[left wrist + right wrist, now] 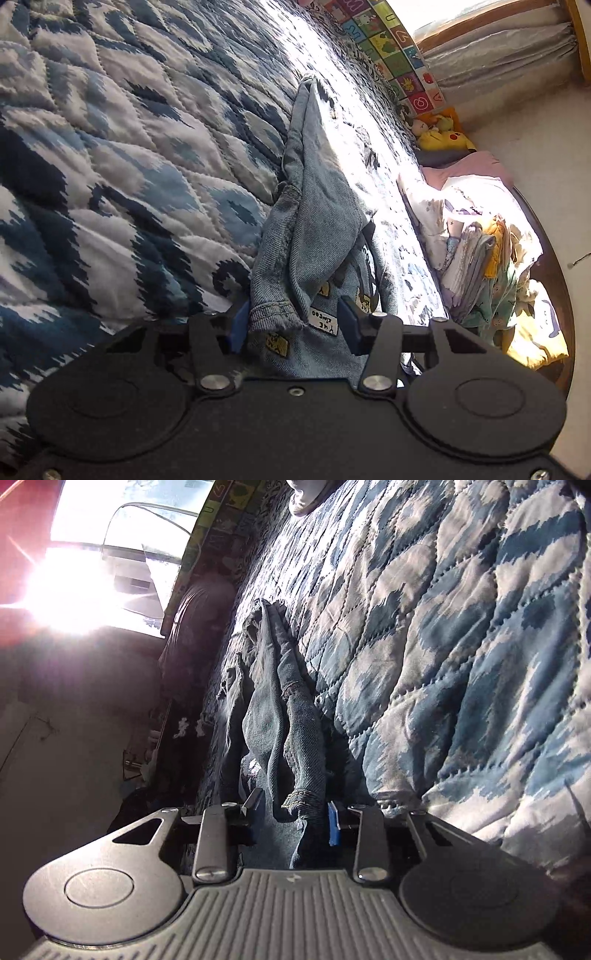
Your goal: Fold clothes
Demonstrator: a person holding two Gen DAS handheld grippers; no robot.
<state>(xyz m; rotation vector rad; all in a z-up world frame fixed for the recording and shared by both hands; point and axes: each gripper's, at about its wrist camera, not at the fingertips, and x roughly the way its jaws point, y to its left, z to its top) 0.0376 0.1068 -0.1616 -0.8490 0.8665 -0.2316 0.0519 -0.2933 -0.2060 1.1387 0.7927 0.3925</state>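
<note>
Left hand-held gripper (295,326) sits at 6 o'clock of its own view, its blue pads set apart with a bunched denim garment (314,221) filling the space between them; whether the pads actually press the cloth cannot be told. Small printed patches (324,320) show on the denim right at the pads. From there the garment runs away toward 12 o'clock, stretched in a long ridge over the blue-and-white quilted bedspread (110,147). At 3 o'clock, beside the bed's edge, lies a heap of light-coloured clothes (480,251), and farther off at 1 o'clock a yellow plush toy (447,138) rests below a colourful picture mat (391,48).

Right hand-held gripper (295,808) likewise has its fingers spread on either side of a hemmed denim fold (301,797), with contact unclear. The denim twists away toward 12 o'clock along the bedspread, which fills the right half. Strong glare from a window (74,587) whites out 10 o'clock.
</note>
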